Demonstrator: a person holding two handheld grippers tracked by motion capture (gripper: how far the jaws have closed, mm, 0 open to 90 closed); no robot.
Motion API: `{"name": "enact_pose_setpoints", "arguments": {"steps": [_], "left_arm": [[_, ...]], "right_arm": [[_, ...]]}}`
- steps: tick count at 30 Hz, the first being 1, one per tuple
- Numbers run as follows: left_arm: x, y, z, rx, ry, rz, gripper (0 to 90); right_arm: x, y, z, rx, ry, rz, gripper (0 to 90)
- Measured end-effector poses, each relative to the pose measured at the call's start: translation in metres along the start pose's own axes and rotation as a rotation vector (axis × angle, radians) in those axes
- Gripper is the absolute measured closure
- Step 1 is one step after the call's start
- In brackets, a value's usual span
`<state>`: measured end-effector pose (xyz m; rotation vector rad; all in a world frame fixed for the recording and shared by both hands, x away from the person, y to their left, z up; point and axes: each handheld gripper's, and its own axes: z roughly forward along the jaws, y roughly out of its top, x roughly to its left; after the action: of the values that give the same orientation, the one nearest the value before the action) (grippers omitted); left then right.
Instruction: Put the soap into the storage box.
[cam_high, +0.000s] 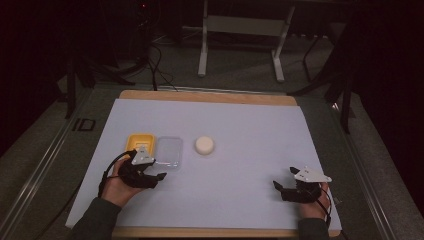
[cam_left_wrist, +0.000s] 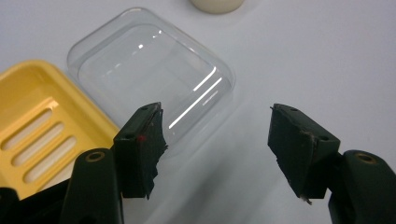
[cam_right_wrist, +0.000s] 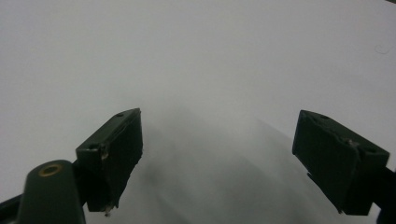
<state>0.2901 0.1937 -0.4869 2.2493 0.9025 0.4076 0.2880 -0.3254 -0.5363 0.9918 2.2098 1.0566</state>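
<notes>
The left gripper (cam_left_wrist: 215, 140) hangs just above the clear lid (cam_left_wrist: 149, 79), jaws spread and holding nothing. The lid lies flat on the surface (cam_high: 250, 150), touching the yellow tray (cam_left_wrist: 42, 126) beside it; the soap (cam_high: 204, 145) sits apart to the right. The right gripper (cam_right_wrist: 217, 154) rests near the front edge, jaws spread and empty. The likely trouble: the lid is slick and low, so one jaw may ride over its rim and push it into the tray instead of gripping.
</notes>
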Motion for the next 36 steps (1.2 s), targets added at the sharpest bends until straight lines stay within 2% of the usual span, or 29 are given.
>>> {"name": "enact_pose_setpoints", "arguments": {"steps": [7, 22, 27, 36], "left_arm": [[0.000, 0.009, 0.005, 0.008, 0.018, 0.002, 36.2], [0.002, 0.018, 0.011, 0.016, 0.032, -0.011, 36.2], [0.000, 0.025, 0.015, 0.036, 0.036, 0.010, 36.1], [-0.001, 0.035, 0.020, 0.042, 0.034, 0.031, 36.1]], "right_arm": [[0.000, 0.000, 0.000, 0.001, 0.000, 0.000, 16.1], [0.000, 0.000, 0.000, 0.000, -0.001, 0.000, 16.1], [0.000, 0.000, 0.000, 0.001, -0.001, 0.000, 16.1], [0.000, 0.000, 0.000, 0.003, -0.001, -0.001, 16.1]]}}
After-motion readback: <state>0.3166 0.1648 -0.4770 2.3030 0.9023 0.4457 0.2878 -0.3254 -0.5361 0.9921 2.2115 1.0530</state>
